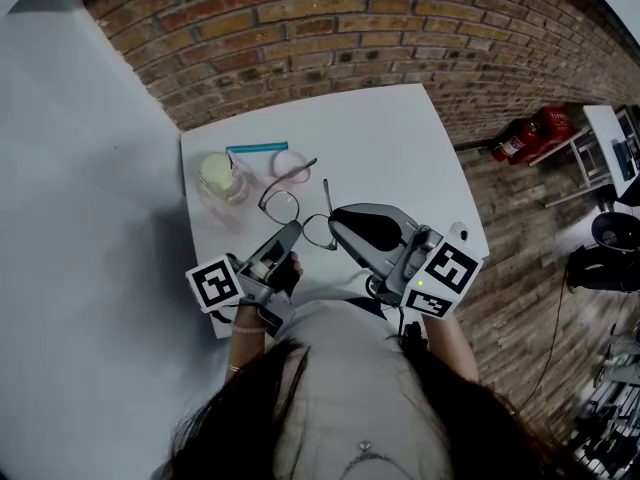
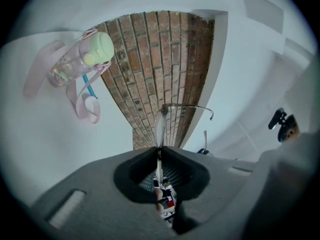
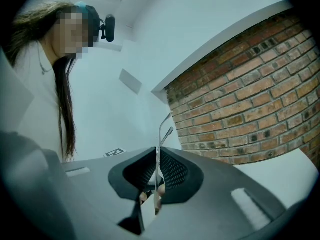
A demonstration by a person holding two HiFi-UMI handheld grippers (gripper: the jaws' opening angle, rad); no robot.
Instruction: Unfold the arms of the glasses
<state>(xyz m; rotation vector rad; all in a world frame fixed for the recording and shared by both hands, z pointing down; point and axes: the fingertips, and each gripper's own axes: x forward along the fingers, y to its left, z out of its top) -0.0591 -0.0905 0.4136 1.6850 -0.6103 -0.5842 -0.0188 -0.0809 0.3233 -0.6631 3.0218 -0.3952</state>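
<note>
A white square table (image 1: 400, 138) stands against a red brick wall (image 1: 400, 28). In the middle of the head view, the left gripper (image 1: 291, 232) is clamped tight on one thin wire rim of the glasses (image 1: 283, 205). The right gripper (image 1: 335, 230) pinches the other side. Both thin arms stick out. A clear bottle (image 1: 221, 177) with a round green lid stands at the table's upper left, beside a blue stick (image 1: 257, 148).

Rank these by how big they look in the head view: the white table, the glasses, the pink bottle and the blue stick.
1. white table
2. glasses; they are held up nearer the camera, so their lead over the next item is unsure
3. pink bottle
4. blue stick, long but very thin
</note>
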